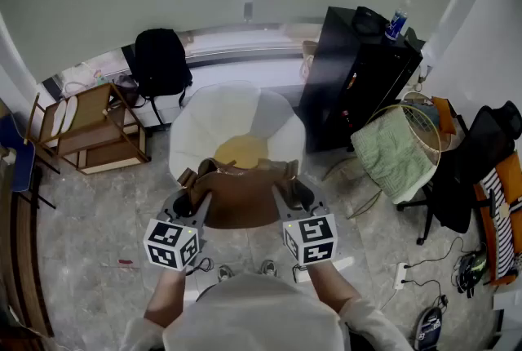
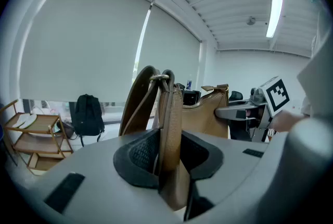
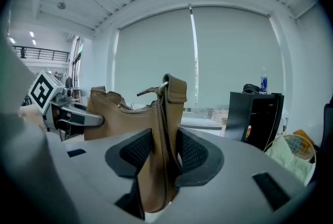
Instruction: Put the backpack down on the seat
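A brown leather bag (image 1: pixel 241 196) hangs between my two grippers, above the front edge of a white round seat (image 1: pixel 200 125) with a yellow cushion (image 1: pixel 242 150). My left gripper (image 1: pixel 189 194) is shut on the bag's left end, its pads pressing a strap and side panel (image 2: pixel 170 129). At the bag's right end my right gripper (image 1: pixel 295 191) is shut on the strap tab (image 3: pixel 162 150). The left gripper view shows the right gripper (image 2: pixel 243 111) across the bag. In the right gripper view, the left gripper (image 3: pixel 78 119) shows the same way.
A black backpack (image 1: pixel 161 62) leans below the window, behind the seat. A wooden shelf (image 1: pixel 90 129) stands at the left, a black cabinet (image 1: pixel 359 72) at the right. A basket with green cloth (image 1: pixel 400 149) and an office chair (image 1: pixel 473 162) crowd the right side.
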